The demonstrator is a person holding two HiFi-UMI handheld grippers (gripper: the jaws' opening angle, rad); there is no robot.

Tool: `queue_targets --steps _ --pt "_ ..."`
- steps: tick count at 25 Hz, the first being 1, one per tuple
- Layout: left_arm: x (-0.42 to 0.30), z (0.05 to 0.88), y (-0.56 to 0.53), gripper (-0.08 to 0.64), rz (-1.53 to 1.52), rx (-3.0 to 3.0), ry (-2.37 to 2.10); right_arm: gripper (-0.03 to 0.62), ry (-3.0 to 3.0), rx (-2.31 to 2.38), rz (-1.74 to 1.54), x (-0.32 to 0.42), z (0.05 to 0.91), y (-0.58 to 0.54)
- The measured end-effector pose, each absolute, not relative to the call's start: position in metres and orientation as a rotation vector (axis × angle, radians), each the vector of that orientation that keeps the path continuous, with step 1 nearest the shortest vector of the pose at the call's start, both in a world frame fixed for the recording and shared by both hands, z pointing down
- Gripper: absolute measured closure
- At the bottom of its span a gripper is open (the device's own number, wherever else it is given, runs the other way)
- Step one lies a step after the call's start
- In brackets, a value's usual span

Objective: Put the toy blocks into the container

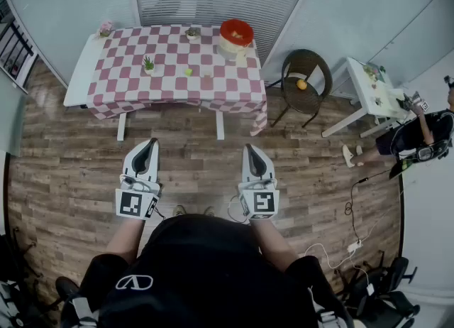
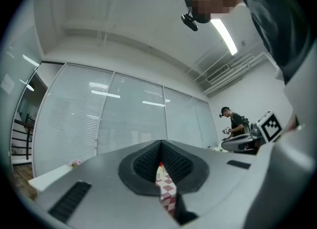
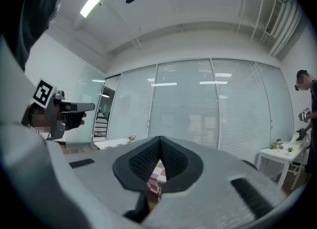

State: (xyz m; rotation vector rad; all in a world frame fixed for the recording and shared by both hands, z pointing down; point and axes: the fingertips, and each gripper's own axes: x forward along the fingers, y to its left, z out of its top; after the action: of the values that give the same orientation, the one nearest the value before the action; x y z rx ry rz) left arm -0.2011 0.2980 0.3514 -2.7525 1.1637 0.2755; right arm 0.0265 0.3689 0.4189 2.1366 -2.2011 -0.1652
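Red container (image 1: 235, 33) is sitting at far right corner of tabletop (image 1: 170, 85), small yellow-green block (image 1: 188, 72) lying mid-cloth. Left tool (image 1: 150, 143) & right tool (image 1: 253, 150) are hanging well short of both, jaws together, nothing betw. them, prob. carried shut for the walk-in.

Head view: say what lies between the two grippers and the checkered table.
Only bare wooden floor lies between the left gripper, the right gripper and the checkered table, as the head view shows.
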Motion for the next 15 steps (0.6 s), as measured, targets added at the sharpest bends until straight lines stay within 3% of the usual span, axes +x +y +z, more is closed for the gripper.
queue_targets --steps 15 --pt "-0.1973 0.3503 0.3003 0.554 0.274 -2.751 1.174 0.592 -2.190 2.133 -0.177 0.0317 0.4206 0.3700"
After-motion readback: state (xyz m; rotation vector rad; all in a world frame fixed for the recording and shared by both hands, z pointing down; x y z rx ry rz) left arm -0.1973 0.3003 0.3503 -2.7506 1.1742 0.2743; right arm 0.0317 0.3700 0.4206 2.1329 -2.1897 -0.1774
